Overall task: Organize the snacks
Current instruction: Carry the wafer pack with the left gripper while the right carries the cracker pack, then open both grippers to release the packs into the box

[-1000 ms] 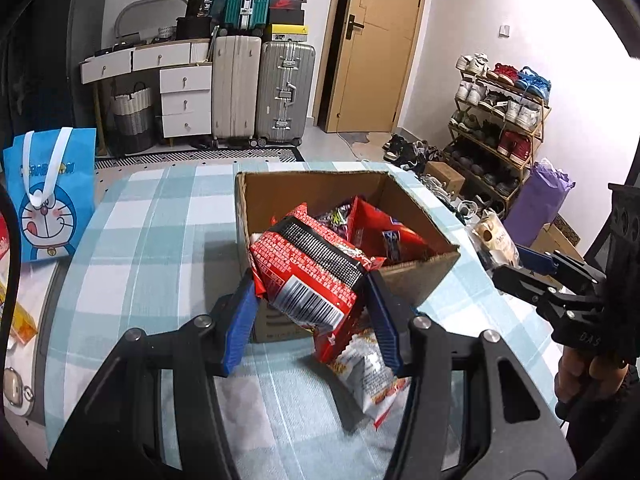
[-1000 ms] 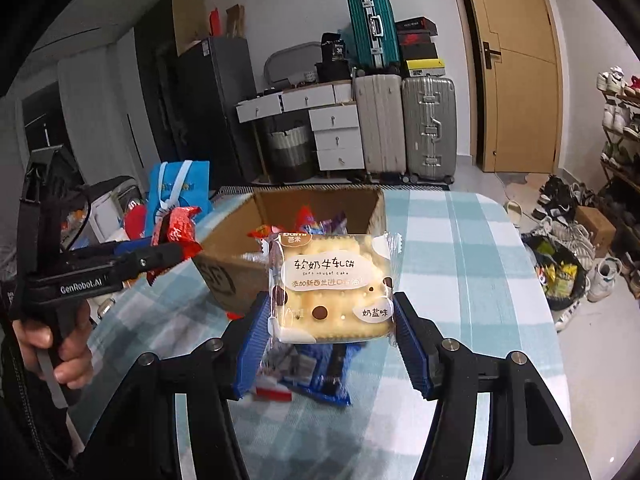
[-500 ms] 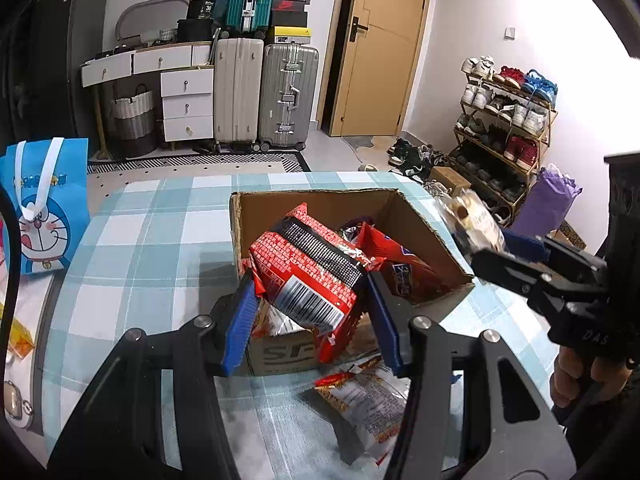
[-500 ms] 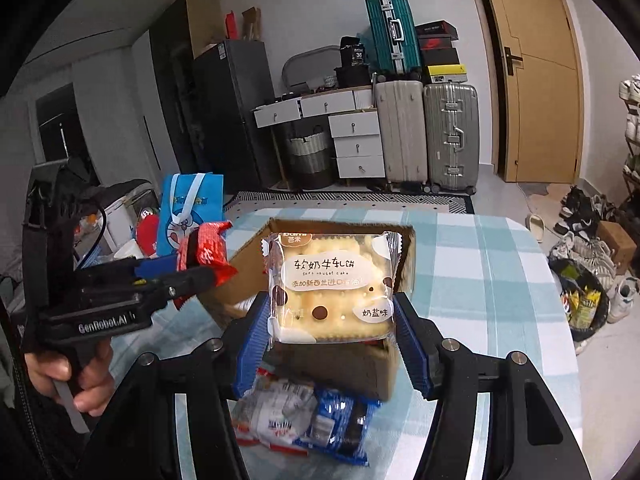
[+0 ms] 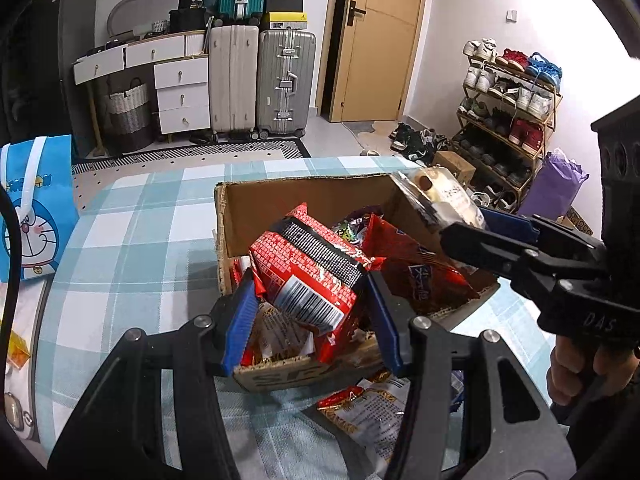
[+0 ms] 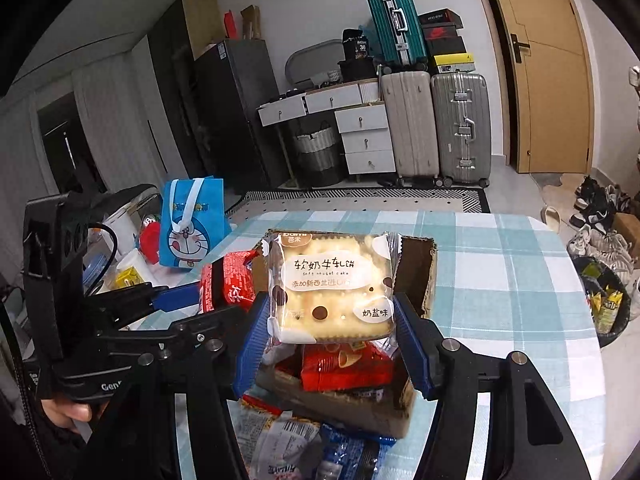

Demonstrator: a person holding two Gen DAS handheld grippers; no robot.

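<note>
My left gripper [image 5: 310, 322] is shut on a red snack packet [image 5: 310, 276], held over the near part of an open cardboard box [image 5: 280, 196] with several snacks inside. My right gripper [image 6: 332, 340] is shut on a clear-wrapped cream biscuit pack [image 6: 332, 284], held above the same box [image 6: 420, 276]. In the left wrist view the right gripper [image 5: 476, 220] reaches in from the right with the biscuit pack [image 5: 440, 196] over the box's far right corner. In the right wrist view the left gripper [image 6: 216, 284] comes from the left with the red packet [image 6: 232, 280].
The box sits on a table with a teal checked cloth [image 5: 132, 248]. Loose snack packets [image 5: 368, 408] lie in front of the box. A blue cartoon bag [image 5: 32, 208] stands at the table's left edge. Suitcases, drawers and a shoe rack line the room behind.
Both grippers have moved forward toward the box with their packs; the red packet now hangs over the box's inside, and the biscuit pack has come over the box's rim.
</note>
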